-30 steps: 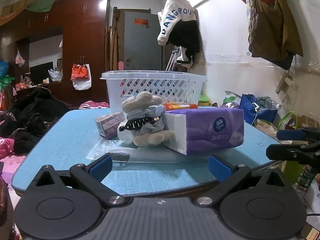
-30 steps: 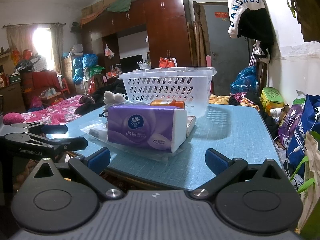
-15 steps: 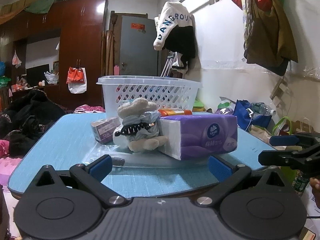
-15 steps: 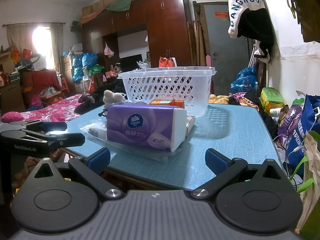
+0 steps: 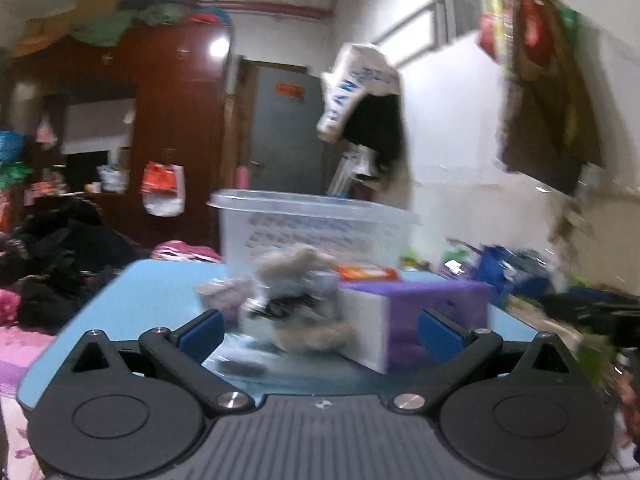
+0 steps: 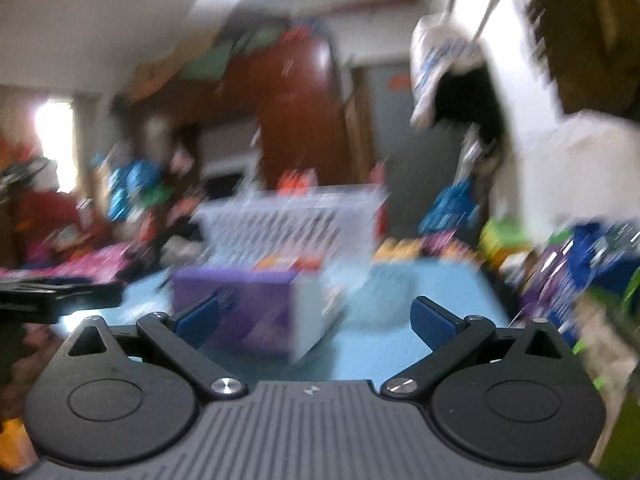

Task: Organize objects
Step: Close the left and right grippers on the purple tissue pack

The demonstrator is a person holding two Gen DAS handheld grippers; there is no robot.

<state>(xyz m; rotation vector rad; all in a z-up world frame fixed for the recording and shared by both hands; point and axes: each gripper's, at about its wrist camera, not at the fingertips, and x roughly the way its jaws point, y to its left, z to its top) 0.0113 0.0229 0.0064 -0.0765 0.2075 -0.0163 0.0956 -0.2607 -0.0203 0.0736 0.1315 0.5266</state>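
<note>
Both claws, my left gripper (image 5: 318,330) and right gripper (image 6: 316,320), jaws apart, empty. Nothing sorted: tissue pack (image 5: 424,316) and plush toy (image 5: 298,276) sit mid-table (image 5: 132,292); white basket (image 5: 316,226) at far edge.

Right view smeared by motion blur, basket (image 6: 292,220) holes unreadable, plush toy (image 5: 300,300) details blurred

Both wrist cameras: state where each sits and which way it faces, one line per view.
Left wrist: on the left gripper, low at the blue table's near edge, facing the stuffed toy, purple tissue pack and white basket; open blue fingers show.
Right wrist: on the right gripper, same table from further right, blurred; open fingers show.
Shared: tissue pack, basket, table.
</note>
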